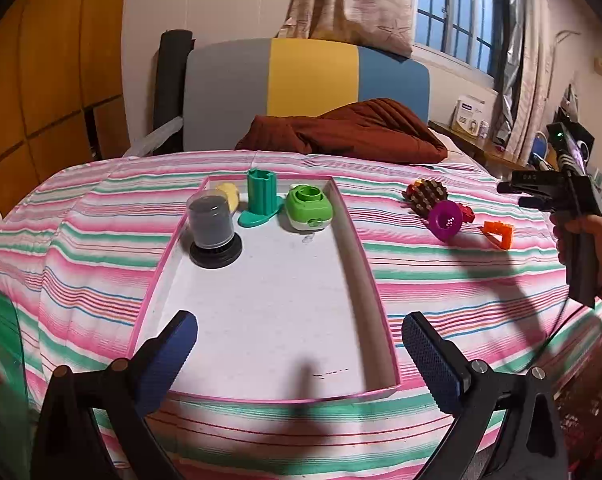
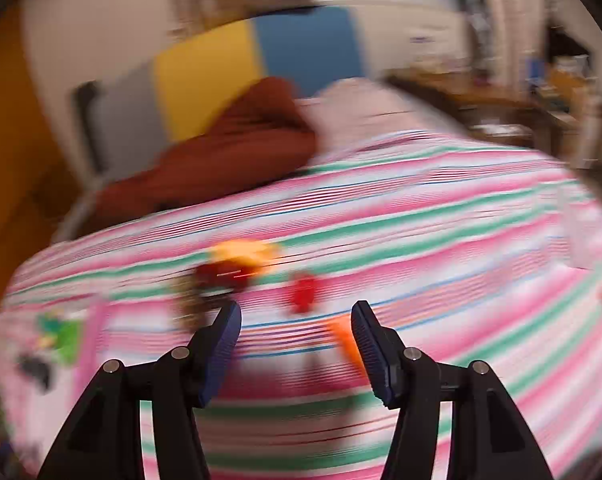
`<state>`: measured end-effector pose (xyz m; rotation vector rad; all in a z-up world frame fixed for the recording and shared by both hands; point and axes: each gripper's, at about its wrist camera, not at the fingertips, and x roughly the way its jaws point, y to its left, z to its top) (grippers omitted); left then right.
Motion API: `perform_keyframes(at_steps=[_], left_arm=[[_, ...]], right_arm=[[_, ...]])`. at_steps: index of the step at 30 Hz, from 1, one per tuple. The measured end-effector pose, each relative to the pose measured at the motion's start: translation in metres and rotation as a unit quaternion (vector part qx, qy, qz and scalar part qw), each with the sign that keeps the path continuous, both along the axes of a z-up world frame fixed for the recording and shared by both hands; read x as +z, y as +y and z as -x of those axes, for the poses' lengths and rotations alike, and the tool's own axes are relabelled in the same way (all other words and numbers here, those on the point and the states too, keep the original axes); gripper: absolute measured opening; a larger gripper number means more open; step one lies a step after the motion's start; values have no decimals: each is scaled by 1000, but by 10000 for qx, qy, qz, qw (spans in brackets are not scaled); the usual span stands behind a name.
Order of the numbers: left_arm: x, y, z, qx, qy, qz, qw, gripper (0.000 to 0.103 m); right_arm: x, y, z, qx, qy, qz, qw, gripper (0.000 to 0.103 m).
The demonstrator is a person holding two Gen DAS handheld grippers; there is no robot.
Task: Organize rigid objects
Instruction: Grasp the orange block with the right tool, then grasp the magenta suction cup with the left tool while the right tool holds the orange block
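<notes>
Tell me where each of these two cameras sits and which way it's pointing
Left wrist: on the left gripper, angled down over the white tray toward the headboard; its open fingers show, plus the right gripper and hand.
Right wrist: on the right gripper, angled down over the striped bedspread, blurred; its open, empty fingers show.
Shared: bedspread, headboard, brown blanket, orange piece.

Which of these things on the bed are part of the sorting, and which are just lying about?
Part of the job:
- white tray
- black jar, green stand, green case, all in the tray
- purple funnel, orange piece, brown studded toy, all on the striped bedspread

Lying about:
- brown blanket
- curtain
- boxes on the shelf
</notes>
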<state>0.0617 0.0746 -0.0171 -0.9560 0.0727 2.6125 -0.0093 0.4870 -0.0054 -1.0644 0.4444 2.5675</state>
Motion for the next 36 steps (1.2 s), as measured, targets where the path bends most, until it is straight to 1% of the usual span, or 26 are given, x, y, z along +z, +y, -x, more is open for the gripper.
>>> perform_keyframes(at_steps=[1,2,3,5,8,9,10,11,12,13,16,17,18,22,27,30,32,34,36], left_arm=[[0,1,-1,-15,-2,20,10000,103],[0,2,-1,-22,4,32,10000,103],[1,3,-1,-33,17,35,10000,103],[2,3,-2,-45,45,50,10000,103],[4,4,-4,-51,90,35,9999,103],[5,4,-4,-53,99,37,9999,103],[6,5,-4,-63,112,45,9999,103],[6,6,-4,-75,120,46,9999,103],[7,7,-4,-88,125,43,9999,103],[9,9,-4,-117,134,40,9998,103],[14,20,-2,-204,190,26,9996,103],[16,24,0,-241,203,5,9995,103],[19,31,2,-300,207,-9,9993,103],[29,65,15,-406,286,85,9987,103],[32,134,41,-859,214,330,9955,103],[31,178,59,-1082,195,584,9922,103],[26,212,72,-1201,201,902,9884,103],[19,239,88,-1318,114,1153,9845,103],[13,257,99,-1355,48,1291,9823,103]], right_arm=[[-3,9,0,-197,-112,3,9997,58],[-8,17,1,-302,-215,139,9992,58],[-13,24,3,-343,-295,323,9985,58],[-22,28,8,-277,-459,526,9972,59],[-38,25,22,-148,-1012,361,9941,59],[-46,24,28,-85,-1315,206,9911,59],[-52,22,26,-92,-1494,78,9887,59],[-58,22,29,-78,-1645,2,9863,59],[-65,23,31,-24,-1710,66,9852,58],[-67,25,28,-18,-1693,158,9854,48],[-69,32,22,-15,-1507,654,9864,25],[-69,33,20,-4,-1491,797,9856,23],[-70,33,17,-20,-1496,903,9846,23],[-67,31,8,-69,-1497,1032,9833,23],[-66,38,1,-155,-1457,1286,9808,23],[-65,37,-1,-159,-1468,1288,9806,23],[-65,37,0,-149,-1496,1254,9807,23],[-64,35,0,-114,-1534,1174,9811,23],[-65,34,2,-91,-1573,1110,9812,23]])
